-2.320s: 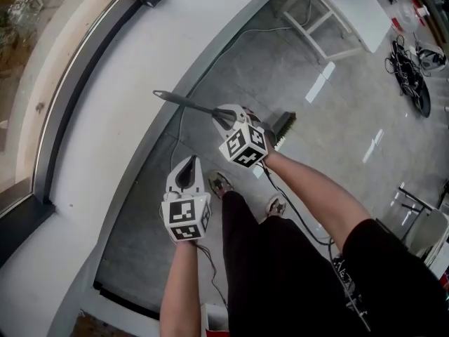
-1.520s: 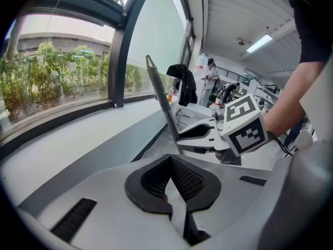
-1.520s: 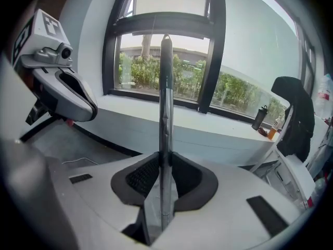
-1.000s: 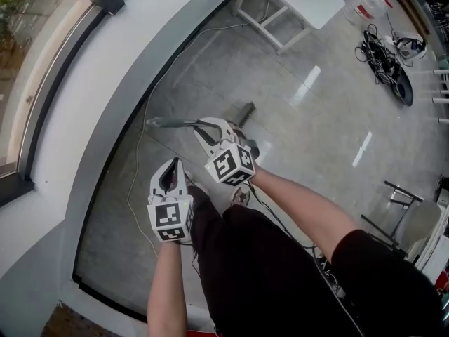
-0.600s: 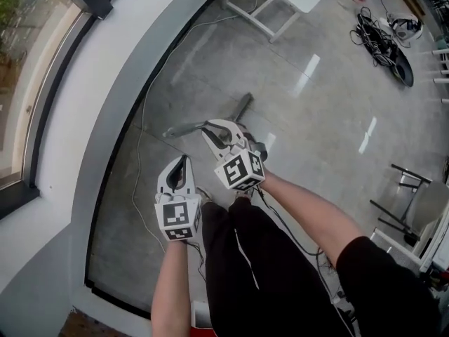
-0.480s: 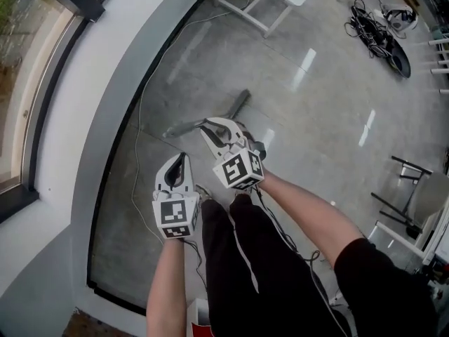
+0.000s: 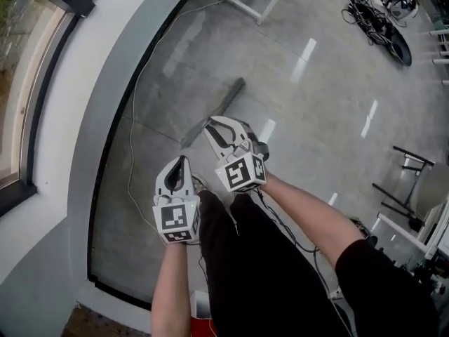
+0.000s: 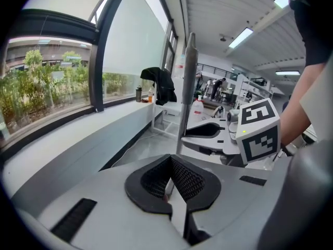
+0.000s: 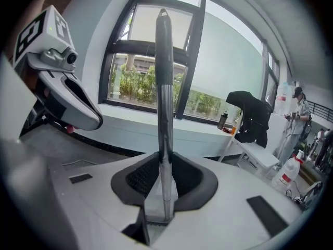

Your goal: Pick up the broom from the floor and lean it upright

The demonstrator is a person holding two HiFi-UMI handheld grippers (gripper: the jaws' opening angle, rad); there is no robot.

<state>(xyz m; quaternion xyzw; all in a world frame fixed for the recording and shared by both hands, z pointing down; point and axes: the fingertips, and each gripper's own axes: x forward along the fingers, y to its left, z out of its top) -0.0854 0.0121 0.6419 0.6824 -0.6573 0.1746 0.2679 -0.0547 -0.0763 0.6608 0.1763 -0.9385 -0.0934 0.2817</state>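
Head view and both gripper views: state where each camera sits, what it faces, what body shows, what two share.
Head view: on the head, steeply down at the floor; forearms, legs, left gripper, right gripper show.
Left gripper view: on the left gripper, along its shut jaws toward the window; right forearm at right.
Right gripper view: on the right gripper, along jaws clamped on the broom, toward the window; left gripper upper left.
Shared: both gripper views show broom and window.
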